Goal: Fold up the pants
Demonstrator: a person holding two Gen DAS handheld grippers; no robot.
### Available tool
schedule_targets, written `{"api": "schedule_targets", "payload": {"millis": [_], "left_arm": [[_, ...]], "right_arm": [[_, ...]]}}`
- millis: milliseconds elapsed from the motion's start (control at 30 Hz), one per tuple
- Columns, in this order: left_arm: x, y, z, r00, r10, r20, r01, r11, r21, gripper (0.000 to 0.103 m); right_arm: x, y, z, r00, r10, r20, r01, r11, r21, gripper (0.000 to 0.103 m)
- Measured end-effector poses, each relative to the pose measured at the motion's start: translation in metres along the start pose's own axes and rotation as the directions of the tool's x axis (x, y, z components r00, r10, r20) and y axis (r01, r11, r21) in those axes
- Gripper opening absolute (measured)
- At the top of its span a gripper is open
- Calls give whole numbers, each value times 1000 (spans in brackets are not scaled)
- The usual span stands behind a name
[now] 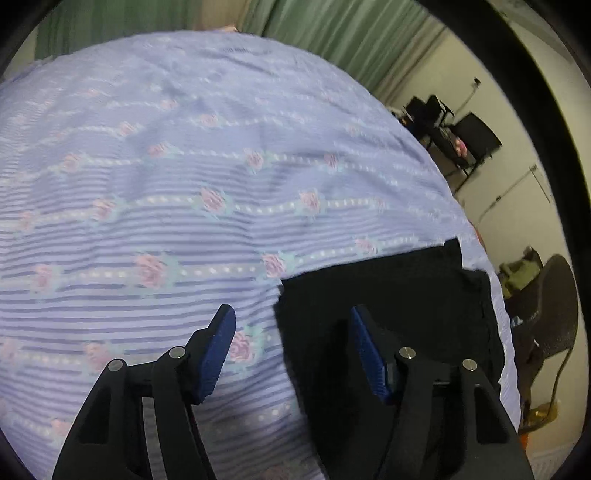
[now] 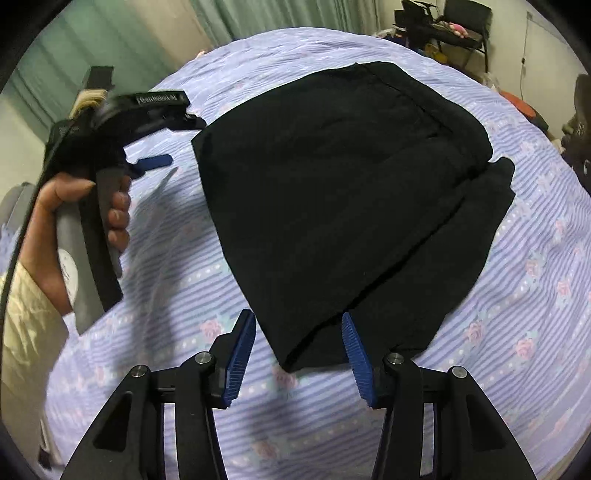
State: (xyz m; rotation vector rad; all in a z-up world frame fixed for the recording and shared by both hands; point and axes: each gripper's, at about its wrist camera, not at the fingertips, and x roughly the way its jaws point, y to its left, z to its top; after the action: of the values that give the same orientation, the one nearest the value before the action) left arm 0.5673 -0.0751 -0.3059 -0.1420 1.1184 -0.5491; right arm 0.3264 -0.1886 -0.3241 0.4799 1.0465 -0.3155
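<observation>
Black pants (image 2: 332,192) lie folded into a broad flat stack on a lilac bedspread (image 2: 177,258) with pink roses. My right gripper (image 2: 297,332) hovers open over the stack's near corner, which shows between the blue pads without being pinched. In the left wrist view the pants (image 1: 388,295) fill the lower right. Their left edge runs between the fingers of my left gripper (image 1: 291,321), which is open and points down at the bed. A person's hand (image 2: 110,206) holds the left gripper's handle at the pants' left side.
The bedspread (image 1: 184,166) stretches far to the left and back. Green curtains (image 1: 332,33) hang behind the bed. Black chairs and a cluttered desk (image 1: 450,136) stand against the wall to the right, and another dark chair (image 1: 550,314) is near the bed's right edge.
</observation>
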Motion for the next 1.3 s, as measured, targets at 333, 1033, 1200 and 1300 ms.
{"api": "schedule_targets", "payload": {"millis": [333,1033,1200,1300], "left_arm": [[18,-10,0,999,-33,-40,35,998,51,21],[-49,-42,-4,980,158,121,-190,923,335,63],[-66,-23,-21,973,200,114,-227,908,352,63],[-65,-15,-31,971,218,99,-240,895,376,63]], "right_arm": [[17,-4,-9,998,38,-57,-37,999,16,8],[-22,-21,-62,981,180,-70,-155,951,269,58],[-7,-33,-67,981,184,-60,-149,917,370,59],[-3,-41,-69,983,184,-14,-162,899,407,59]]}}
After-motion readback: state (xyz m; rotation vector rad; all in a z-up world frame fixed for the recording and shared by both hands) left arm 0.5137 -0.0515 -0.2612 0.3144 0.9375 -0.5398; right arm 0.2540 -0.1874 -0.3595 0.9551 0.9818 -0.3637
